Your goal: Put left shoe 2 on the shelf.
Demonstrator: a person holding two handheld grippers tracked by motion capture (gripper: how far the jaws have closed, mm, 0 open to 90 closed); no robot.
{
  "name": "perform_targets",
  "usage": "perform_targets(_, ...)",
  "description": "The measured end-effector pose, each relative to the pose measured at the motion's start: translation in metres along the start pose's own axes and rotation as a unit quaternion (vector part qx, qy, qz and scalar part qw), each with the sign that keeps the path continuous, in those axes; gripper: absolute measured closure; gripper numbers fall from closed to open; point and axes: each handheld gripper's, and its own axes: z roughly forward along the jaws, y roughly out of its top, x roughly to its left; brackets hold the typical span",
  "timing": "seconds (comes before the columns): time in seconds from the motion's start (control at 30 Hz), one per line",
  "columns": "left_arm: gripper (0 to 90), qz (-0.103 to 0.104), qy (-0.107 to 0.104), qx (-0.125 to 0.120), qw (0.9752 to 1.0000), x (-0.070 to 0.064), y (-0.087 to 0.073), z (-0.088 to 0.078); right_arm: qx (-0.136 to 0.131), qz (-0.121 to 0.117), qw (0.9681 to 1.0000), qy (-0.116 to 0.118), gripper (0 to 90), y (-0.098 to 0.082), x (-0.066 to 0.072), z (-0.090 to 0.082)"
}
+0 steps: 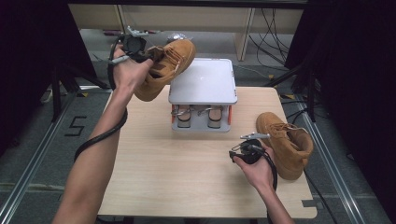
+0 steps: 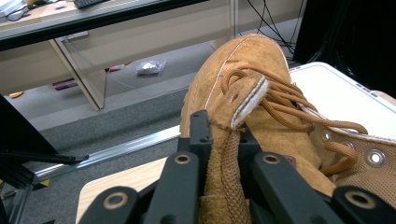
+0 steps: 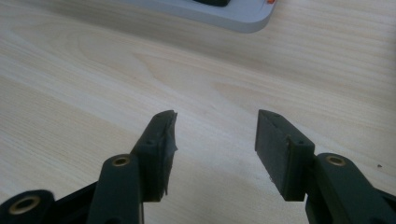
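Here, nearest to me, my right gripper point(image 1: 239, 148) rests low over the wooden table point(image 1: 187, 163) with its jaws parted wide and nothing between them; bare wood shows in the gap. Just beside it, to the right, a tan boot point(image 1: 286, 142) lies on the table's right side, near the edge. Farther out, at the middle of the table's far side, stands a grey rack point(image 1: 202, 88) with a flat white top and a pair of shoes point(image 1: 200, 116) tucked under it. Farthest, my left gripper point(image 1: 142, 55) is raised above the table's far left corner, jaws pinched narrow on the heel collar of a second tan boot point(image 2: 243, 121), which hangs in the air beside the rack, toe pointing away.
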Motion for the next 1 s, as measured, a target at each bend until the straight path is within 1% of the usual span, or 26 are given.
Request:
perform_targets(0.23, 83.5, 0.003, -0.005, 0.004, 1.0000, -0.007, 0.006, 0.005, -0.001, 0.000, 1.0000, -0.001, 48.4, 0.000, 0.000, -0.001)
perform_targets(0.3, 83.5, 0.003, -0.005, 0.002, 1.0000, -0.009, 0.008, 0.006, -0.002, 0.005, 1.0000, -0.001, 48.4, -0.001, 0.000, -0.001)
perform_targets(0.37, 83.5, 0.002, -0.008, 0.003, 1.0000, -0.011, 0.009, 0.005, -0.001, -0.001, 1.0000, 0.000, 48.4, -0.001, -0.001, -0.001)
perform_targets(0.4, 83.5, 0.005, -0.006, 0.002, 1.0000, -0.011, 0.010, 0.005, 0.000, 0.002, 1.0000, 0.000, 48.4, -0.001, -0.001, -0.001)
perform_targets(0.43, 83.5, 0.003, -0.009, 0.001, 1.0000, -0.012, 0.011, 0.006, -0.001, 0.007, 1.0000, -0.001, 48.4, -0.002, 0.000, -0.001)
perform_targets(0.47, 83.5, 0.006, -0.007, 0.001, 1.0000, -0.013, 0.012, 0.006, 0.001, 0.000, 1.0000, 0.000, 48.4, -0.002, -0.001, -0.001)
perform_targets(0.53, 83.5, 0.008, -0.006, 0.002, 0.9999, -0.014, 0.014, 0.006, 0.002, -0.002, 1.0000, 0.000, 48.4, -0.002, -0.001, 0.000)
perform_targets(0.6, 83.5, 0.008, -0.009, 0.000, 0.9999, -0.016, 0.015, 0.007, 0.001, -0.001, 1.0000, 0.000, 48.4, -0.002, -0.001, 0.000)
perform_targets(0.63, 83.5, 0.006, -0.009, 0.000, 0.9999, -0.017, 0.016, 0.007, 0.003, 0.006, 1.0000, 0.000, 48.4, -0.002, 0.000, 0.000)
perform_targets(0.67, 83.5, 0.006, -0.011, -0.001, 0.9999, -0.018, 0.017, 0.008, 0.003, 0.006, 1.0000, 0.000, 48.4, -0.002, 0.000, 0.000)
perform_targets(0.73, 83.5, 0.007, -0.013, 0.000, 0.9999, -0.020, 0.018, 0.008, 0.001, -0.002, 1.0000, -0.001, 48.4, -0.002, -0.001, 0.000)
perform_targets(0.77, 83.5, 0.006, -0.016, 0.000, 0.9999, -0.021, 0.018, 0.009, -0.001, 0.000, 1.0000, -0.001, 48.4, -0.002, -0.001, 0.000)
perform_targets(0.8, 83.5, 0.010, -0.015, 0.004, 0.9998, -0.022, 0.019, 0.009, -0.003, 0.003, 1.0000, 0.002, 48.4, -0.003, 0.000, 0.001)
perform_targets(0.83, 83.5, 0.008, -0.016, 0.003, 0.9998, -0.023, 0.019, 0.010, 0.002, 0.001, 1.0000, 0.000, 48.4, -0.003, -0.001, 0.000)
perform_targets(0.9, 83.5, 0.011, -0.017, 0.006, 0.9998, -0.024, 0.020, 0.010, 0.002, 0.001, 1.0000, -0.001, 48.4, -0.003, -0.001, 0.000)
perform_targets(1.0, 83.5, 0.009, -0.018, 0.004, 0.9998, -0.028, 0.022, 0.012, 0.002, 0.002, 1.0000, -0.001, 48.4, -0.003, -0.001, 0.000)
